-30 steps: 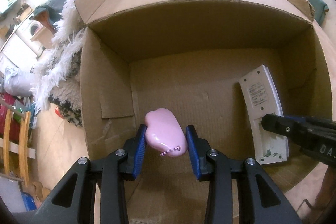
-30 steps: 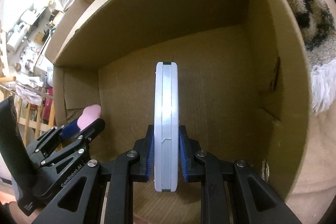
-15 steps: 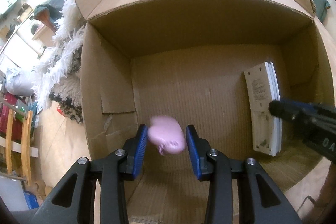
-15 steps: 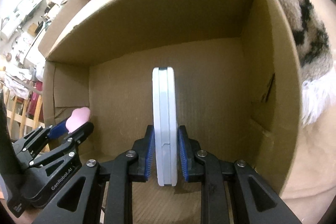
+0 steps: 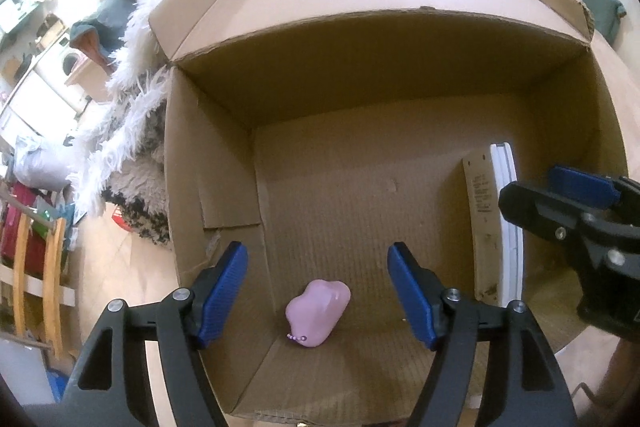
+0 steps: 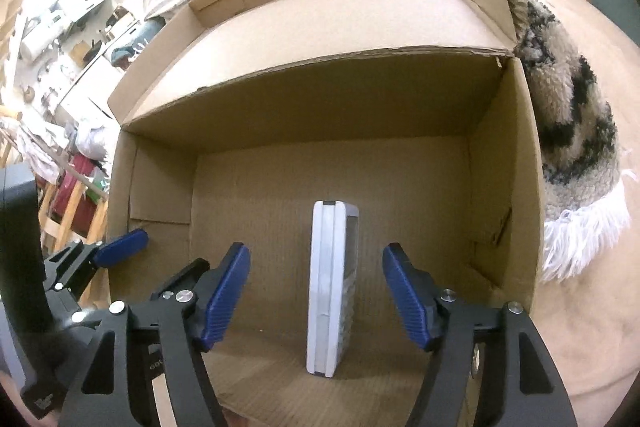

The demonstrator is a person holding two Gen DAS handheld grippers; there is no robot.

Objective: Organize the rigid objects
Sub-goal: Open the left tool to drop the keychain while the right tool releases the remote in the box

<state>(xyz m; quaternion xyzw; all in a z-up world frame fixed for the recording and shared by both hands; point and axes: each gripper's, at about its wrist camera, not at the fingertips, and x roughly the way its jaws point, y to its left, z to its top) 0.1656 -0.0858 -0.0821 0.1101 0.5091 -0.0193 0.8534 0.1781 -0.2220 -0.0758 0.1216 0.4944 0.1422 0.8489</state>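
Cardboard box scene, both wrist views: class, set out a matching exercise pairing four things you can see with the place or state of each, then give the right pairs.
Things:
1. pink rounded keychain charm
2. white flat remote control
3. left gripper
4. shaggy white and black rug

States:
A. outside the brown cardboard box, against its wall
B. open, holding nothing
C. lying on the box floor near the front edge
D. standing on its long edge inside the box

Pairs: 1-C, 2-D, 3-B, 4-A
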